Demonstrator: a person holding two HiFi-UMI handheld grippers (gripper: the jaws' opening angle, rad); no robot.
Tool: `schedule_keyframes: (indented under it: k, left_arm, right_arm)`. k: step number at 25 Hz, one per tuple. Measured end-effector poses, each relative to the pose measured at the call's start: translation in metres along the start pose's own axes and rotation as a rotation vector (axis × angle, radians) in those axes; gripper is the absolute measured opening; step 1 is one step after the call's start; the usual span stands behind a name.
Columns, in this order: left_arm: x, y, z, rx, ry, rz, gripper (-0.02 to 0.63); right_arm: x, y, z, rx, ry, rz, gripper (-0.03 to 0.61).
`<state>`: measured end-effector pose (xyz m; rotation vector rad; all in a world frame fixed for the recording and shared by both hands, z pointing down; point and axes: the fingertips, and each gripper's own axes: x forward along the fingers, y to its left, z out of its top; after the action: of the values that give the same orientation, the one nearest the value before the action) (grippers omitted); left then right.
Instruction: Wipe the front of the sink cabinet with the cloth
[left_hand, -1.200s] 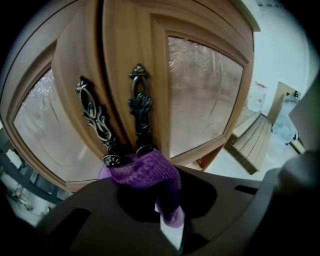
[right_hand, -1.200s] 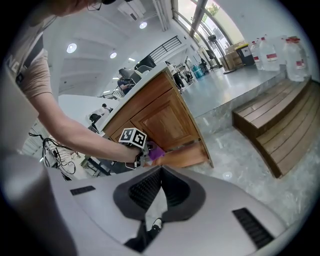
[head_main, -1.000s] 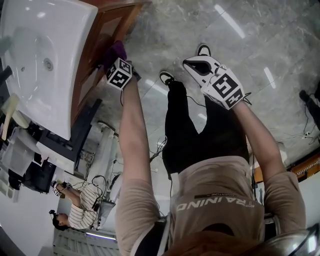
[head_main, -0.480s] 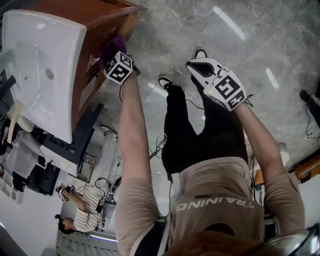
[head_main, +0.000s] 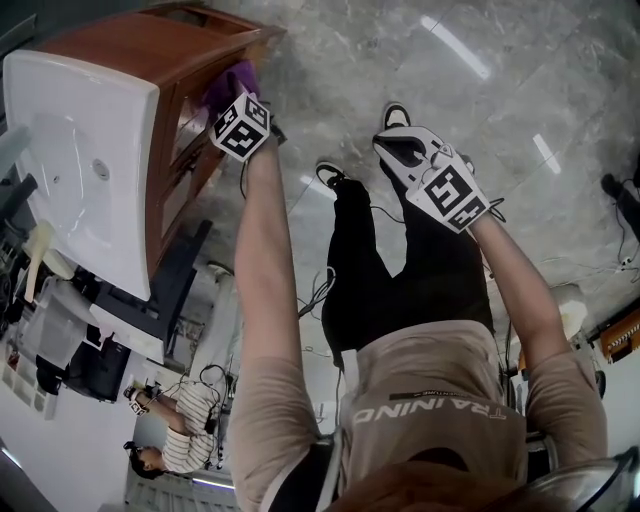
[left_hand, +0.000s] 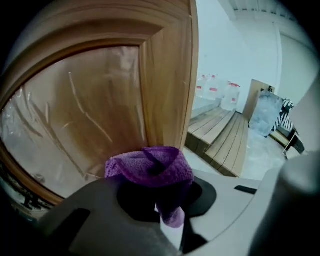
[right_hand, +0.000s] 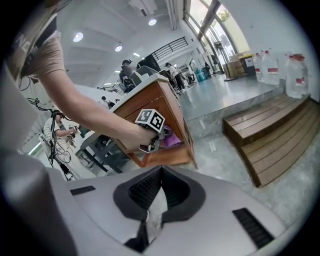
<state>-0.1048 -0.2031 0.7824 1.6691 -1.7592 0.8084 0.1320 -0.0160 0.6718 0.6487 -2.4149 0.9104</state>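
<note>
The purple cloth (head_main: 229, 83) is bunched between the jaws of my left gripper (head_main: 226, 97) and pressed against the front of the brown wooden sink cabinet (head_main: 188, 150). In the left gripper view the cloth (left_hand: 150, 169) rests at the foot of the cabinet door's wooden frame (left_hand: 167, 75), beside its film-covered panel (left_hand: 75, 125). A white sink (head_main: 80, 160) tops the cabinet. My right gripper (head_main: 393, 141) hangs in the air away from the cabinet, shut with nothing in it. From there I see the left gripper (right_hand: 152, 131) and cloth (right_hand: 171, 140) on the cabinet (right_hand: 165, 107).
Wooden steps (right_hand: 270, 135) lie right of the cabinet, with large water bottles (right_hand: 292, 70) behind them. My own legs and shoes (head_main: 335, 172) stand on the grey marble floor (head_main: 520, 70). A person in a striped shirt (head_main: 175, 440) is behind the sink, near desks.
My left gripper has slid the cloth along the cabinet front toward its far corner. The head view has shifted a little. My right gripper has barely moved.
</note>
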Motion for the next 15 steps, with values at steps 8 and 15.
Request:
schedule_keyframes:
  k: [8, 15]
  left_arm:
    - [-0.004, -0.038, 0.013, 0.012, -0.032, -0.104, 0.049]
    - [-0.053, -0.074, 0.021, 0.044, -0.092, -0.261, 0.049]
  right_arm:
    - [0.000, -0.002, 0.009, 0.026, -0.021, -0.006, 0.012]
    - [0.013, 0.019, 0.049, -0.039, -0.064, 0.007, 0.012]
